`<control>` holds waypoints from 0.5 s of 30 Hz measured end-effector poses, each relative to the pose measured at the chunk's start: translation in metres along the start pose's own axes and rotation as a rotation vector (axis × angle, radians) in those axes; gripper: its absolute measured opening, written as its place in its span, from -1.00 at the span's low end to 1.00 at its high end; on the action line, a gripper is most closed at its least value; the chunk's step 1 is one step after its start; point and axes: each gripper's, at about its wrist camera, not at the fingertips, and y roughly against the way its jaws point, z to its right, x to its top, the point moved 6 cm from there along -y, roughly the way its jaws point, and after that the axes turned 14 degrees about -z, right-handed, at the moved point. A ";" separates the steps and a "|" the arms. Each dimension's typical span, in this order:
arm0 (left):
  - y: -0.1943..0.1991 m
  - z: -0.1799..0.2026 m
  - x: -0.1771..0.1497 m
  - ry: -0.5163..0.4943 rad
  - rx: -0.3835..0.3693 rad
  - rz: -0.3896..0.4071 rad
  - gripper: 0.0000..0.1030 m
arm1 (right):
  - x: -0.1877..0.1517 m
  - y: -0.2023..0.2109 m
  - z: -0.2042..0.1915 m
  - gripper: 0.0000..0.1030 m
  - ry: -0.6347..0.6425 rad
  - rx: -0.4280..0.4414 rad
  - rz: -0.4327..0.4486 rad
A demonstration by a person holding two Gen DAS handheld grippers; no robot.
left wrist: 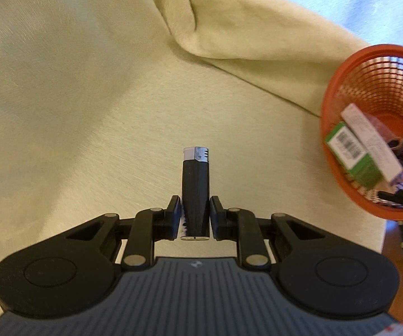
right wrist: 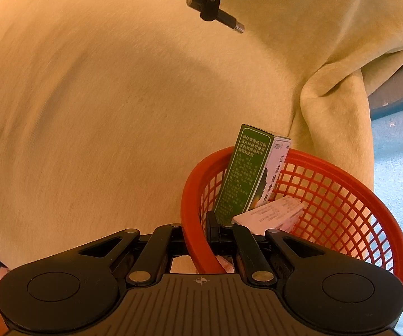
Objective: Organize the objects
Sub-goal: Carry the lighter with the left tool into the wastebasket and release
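My left gripper (left wrist: 195, 212) is shut on a black lighter (left wrist: 195, 193) with a silver top, held above the pale cloth (left wrist: 89, 112). The right wrist view shows that lighter (right wrist: 224, 19) small at the top, clamped in the left gripper (right wrist: 211, 0). My right gripper (right wrist: 198, 232) is shut on the rim of a red mesh basket (right wrist: 341, 196), one finger inside and one outside. The basket (left wrist: 383, 61) sits at the right edge of the left wrist view. Inside it stand a green box (right wrist: 243, 173) and a white box (right wrist: 271, 212).
A yellow-cream cloth covers the surface, with a thick fold (left wrist: 190, 22) behind the lighter and another fold (right wrist: 327, 92) behind the basket. Blue floor (right wrist: 397, 168) lies past the cloth's right edge. A dark small item (left wrist: 397, 148) lies in the basket bottom.
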 end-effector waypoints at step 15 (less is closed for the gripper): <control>0.039 0.070 0.022 -0.128 -0.140 0.072 -0.66 | -0.007 0.002 -0.003 -0.96 -0.005 -0.001 0.004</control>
